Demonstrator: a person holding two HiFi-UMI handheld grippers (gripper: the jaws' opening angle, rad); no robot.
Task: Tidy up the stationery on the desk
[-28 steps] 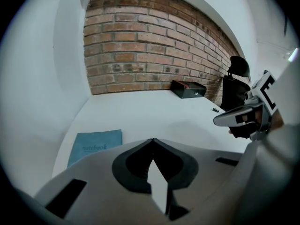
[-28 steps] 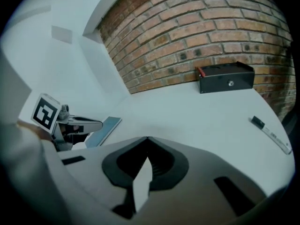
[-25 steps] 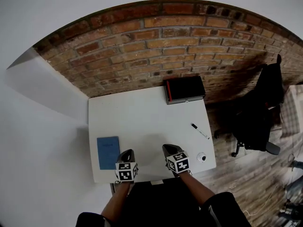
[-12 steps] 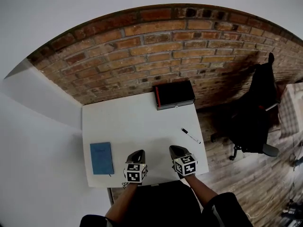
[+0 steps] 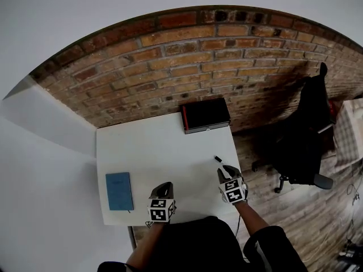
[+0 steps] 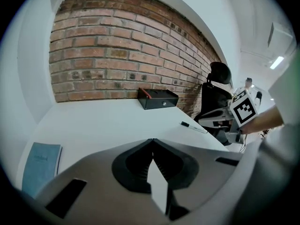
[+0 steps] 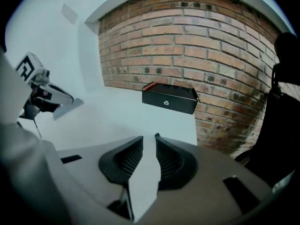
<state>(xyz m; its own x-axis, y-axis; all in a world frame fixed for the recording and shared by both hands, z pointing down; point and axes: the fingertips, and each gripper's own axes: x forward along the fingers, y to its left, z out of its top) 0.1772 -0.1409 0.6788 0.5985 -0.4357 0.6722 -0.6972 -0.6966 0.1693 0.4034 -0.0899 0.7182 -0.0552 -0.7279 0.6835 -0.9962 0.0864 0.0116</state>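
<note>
Near edge of worktop (image 5: 142,146): left gripper (image 5: 165,185) fingers pressed together; right gripper (image 5: 225,169) beside pen (image 5: 217,159), fingers just parting, nothing between.

Left tongs (image 5: 165,186): grey moulded shell narrowing to a point. Black ribbed pads (image 6: 140,167) sit in rounded black recesses, and a dark rectangular slot is cut into the shell on each side. Right tongs (image 5: 226,170): same build, colour and slots. Each unit carries a white cube (image 5: 160,208) printed with black square markers on its faces. The person wears black clothing. The dark sleeves (image 5: 275,248) end near the elbow, leaving the forearms uncovered.
</note>
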